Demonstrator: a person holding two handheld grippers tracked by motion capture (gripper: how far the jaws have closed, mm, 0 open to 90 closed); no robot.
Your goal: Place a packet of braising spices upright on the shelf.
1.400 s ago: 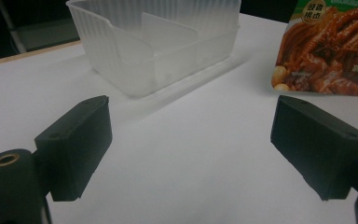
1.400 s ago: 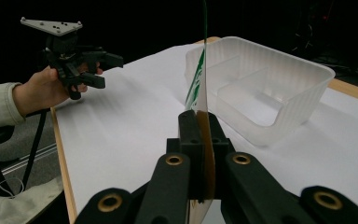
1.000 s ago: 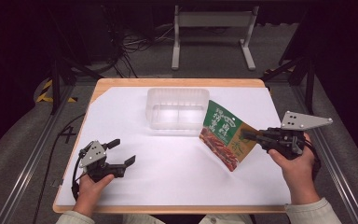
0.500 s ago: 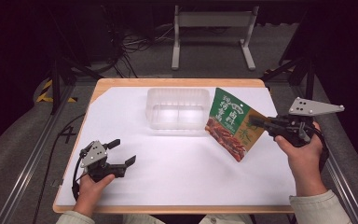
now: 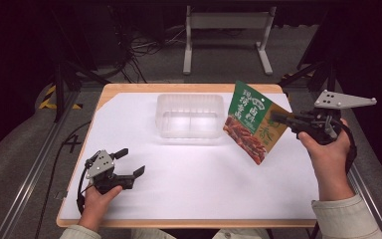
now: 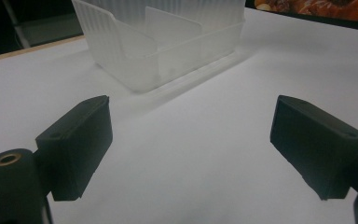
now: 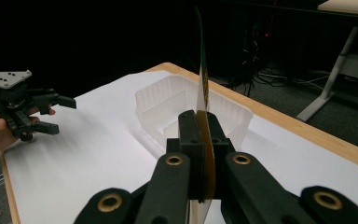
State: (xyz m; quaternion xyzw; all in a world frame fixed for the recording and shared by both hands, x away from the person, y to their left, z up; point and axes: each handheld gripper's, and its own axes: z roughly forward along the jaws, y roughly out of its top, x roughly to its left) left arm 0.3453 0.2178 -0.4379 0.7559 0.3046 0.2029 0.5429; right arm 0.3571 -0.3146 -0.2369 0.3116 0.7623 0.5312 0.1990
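The right gripper (image 5: 284,121) clamps a snack pouch (image 5: 249,121) aloft, just right of the clear tray (image 5: 190,117) (likely its destination); the left gripper (image 5: 129,163), jaws wide and empty, rests on the surface (image 5: 204,179).

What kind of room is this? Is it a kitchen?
Probably not a kitchen; it looks like a lab or workshop for recording. A table covered in white paper, loose cables on the grey floor, and dark surroundings with metal stands suggest that.
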